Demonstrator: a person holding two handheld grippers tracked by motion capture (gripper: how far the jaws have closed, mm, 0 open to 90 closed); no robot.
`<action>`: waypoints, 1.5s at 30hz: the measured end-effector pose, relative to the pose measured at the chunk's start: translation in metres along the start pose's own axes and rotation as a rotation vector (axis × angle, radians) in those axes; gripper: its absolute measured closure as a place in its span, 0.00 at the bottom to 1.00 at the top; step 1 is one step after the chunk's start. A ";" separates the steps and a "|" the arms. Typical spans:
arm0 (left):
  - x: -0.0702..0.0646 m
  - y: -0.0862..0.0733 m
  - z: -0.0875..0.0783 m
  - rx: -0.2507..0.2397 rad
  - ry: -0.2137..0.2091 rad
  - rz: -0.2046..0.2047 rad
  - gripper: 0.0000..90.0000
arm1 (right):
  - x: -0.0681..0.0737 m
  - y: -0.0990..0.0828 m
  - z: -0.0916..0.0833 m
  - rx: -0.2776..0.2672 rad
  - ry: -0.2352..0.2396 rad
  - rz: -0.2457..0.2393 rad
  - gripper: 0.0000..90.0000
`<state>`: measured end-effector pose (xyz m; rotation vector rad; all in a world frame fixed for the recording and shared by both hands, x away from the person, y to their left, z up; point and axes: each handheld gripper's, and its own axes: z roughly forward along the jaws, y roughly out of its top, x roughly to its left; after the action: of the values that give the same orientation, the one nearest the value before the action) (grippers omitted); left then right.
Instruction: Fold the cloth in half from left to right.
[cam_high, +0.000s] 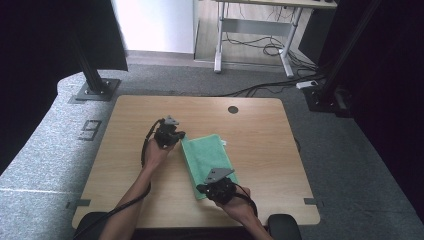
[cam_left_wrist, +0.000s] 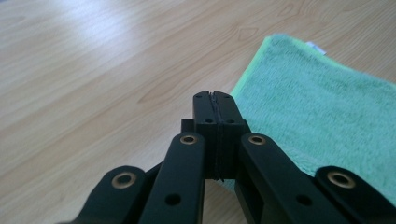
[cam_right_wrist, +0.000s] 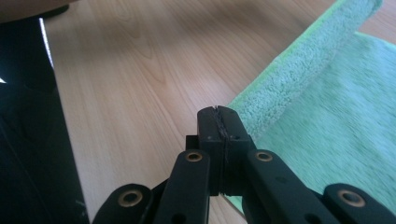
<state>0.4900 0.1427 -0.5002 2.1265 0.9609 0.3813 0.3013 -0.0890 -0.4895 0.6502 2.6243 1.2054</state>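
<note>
Two tongs, both with jaws pressed together, nothing between them. Left tongs at far left corner of green towel, tips just beside its edge in the left gripper view. Right tongs at the towel's near left corner; right gripper view shows a folded edge just ahead. Towel lies folded, mid counter.

Left gripper and right gripper are showing matte black bodies, each carrying a grey three-cornered plate on top. Brass-ringed rivets are sitting at the linkage joints. Black cables are trailing along bare forearms toward 6 o'clock.
</note>
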 end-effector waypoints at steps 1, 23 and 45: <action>-0.002 0.003 0.001 0.001 -0.002 0.006 1.00 | -0.002 -0.002 -0.002 0.001 -0.005 0.004 0.99; -0.032 0.040 0.039 0.022 -0.045 0.070 1.00 | -0.032 -0.036 -0.031 0.002 -0.095 0.079 0.98; -0.047 0.048 0.076 0.094 -0.038 0.107 0.99 | -0.049 -0.057 -0.027 0.043 -0.114 0.139 0.97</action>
<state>0.5237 0.0473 -0.5137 2.2688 0.8616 0.3535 0.3174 -0.1628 -0.5157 0.8957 2.5529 1.1139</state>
